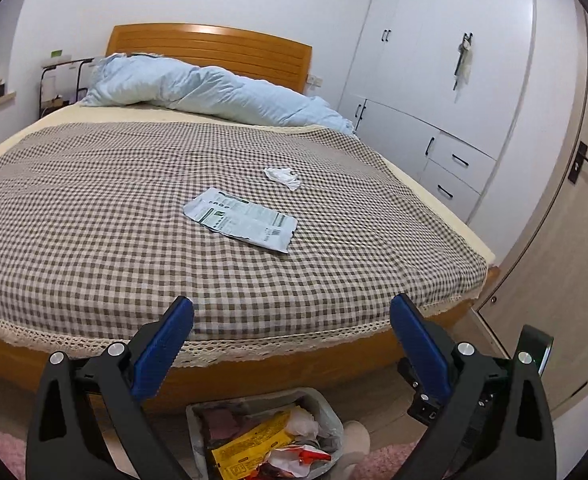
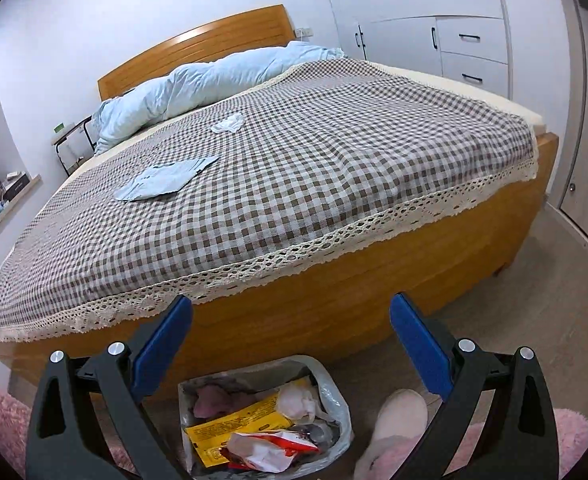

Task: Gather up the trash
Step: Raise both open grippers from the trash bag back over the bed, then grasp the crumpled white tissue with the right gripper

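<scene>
two scraps lying on the checked bed, bin waiting at its foot

a flattened white printed wrapper with green markings (image 1: 241,219) is lying near the middle of the brown-and-cream checked bedspread (image 1: 94,208), torn open at one end. a crumpled white tissue (image 1: 282,176) is sitting just beyond it, toward the pale blue rolled duvet (image 1: 214,92), apart from the wrapper.

on the floor against the wooden bed frame (image 2: 333,300), a small bin lined with a clear plastic bag (image 2: 333,396) is already holding a yellow packet (image 2: 230,428), a red-and-white wrapper (image 2: 270,448) and pale wadded paper (image 2: 297,400).

the left gripper (image 1: 292,312) is hanging over the bed's foot edge, blue pads spread wide, nothing between them. the right gripper (image 2: 291,312) is likewise spread and empty, above the bin. a pale slipper (image 2: 393,424) is standing right beside the bin, with open floor running right toward the white wardrobe (image 1: 433,80).
</scene>
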The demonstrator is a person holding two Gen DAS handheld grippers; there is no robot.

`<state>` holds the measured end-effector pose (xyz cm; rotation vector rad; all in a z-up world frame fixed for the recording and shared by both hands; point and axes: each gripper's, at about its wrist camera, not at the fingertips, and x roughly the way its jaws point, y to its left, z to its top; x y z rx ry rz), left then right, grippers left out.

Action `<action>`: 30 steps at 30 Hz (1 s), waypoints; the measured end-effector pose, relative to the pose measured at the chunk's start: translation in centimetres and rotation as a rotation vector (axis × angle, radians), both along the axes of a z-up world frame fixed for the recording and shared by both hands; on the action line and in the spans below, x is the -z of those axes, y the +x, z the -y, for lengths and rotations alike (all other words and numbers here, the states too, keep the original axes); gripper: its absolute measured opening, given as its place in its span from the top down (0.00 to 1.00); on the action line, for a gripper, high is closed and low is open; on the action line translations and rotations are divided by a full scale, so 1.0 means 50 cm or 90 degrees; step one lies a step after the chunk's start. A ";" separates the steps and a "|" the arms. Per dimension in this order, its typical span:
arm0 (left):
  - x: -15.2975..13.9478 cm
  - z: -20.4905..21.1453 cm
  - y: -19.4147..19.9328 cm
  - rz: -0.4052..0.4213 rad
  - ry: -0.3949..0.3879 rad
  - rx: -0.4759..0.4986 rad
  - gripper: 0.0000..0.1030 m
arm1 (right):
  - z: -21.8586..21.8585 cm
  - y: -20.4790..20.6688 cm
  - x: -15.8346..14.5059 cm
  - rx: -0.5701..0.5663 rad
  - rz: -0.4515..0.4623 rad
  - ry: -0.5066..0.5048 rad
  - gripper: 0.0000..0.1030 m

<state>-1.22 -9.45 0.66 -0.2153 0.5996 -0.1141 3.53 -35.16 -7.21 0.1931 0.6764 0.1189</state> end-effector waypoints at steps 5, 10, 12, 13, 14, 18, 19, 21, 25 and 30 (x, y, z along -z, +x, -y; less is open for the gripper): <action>-0.006 0.005 0.011 0.006 0.001 0.020 0.08 | 0.019 0.001 0.011 0.026 -0.011 -0.007 0.08; -0.002 0.010 0.026 0.009 0.002 0.039 0.08 | 0.025 0.013 0.017 0.040 -0.019 -0.002 0.08; 0.002 0.005 0.033 0.009 0.011 0.041 0.08 | 0.017 0.020 0.019 0.038 -0.021 -0.007 0.08; 0.003 0.000 0.037 0.008 0.012 0.041 0.08 | 0.013 0.022 0.020 0.033 -0.023 -0.006 0.08; 0.005 -0.005 0.042 0.008 0.013 0.041 0.08 | 0.009 0.027 0.019 0.028 -0.024 -0.003 0.08; 0.014 -0.039 0.070 0.008 0.012 0.031 0.08 | -0.015 0.042 0.001 0.013 0.000 0.001 0.08; 0.016 -0.048 0.080 0.006 0.011 0.028 0.08 | -0.022 0.046 -0.008 0.011 0.014 0.001 0.08; 0.020 -0.067 0.102 0.006 0.005 0.025 0.08 | -0.033 0.052 -0.021 0.007 0.034 -0.001 0.08; 0.029 -0.095 0.150 0.005 -0.005 0.015 0.08 | -0.051 0.080 -0.044 0.012 0.065 -0.018 0.08; 0.038 -0.123 0.210 0.010 -0.031 0.003 0.08 | -0.057 0.140 -0.072 0.030 0.089 -0.041 0.08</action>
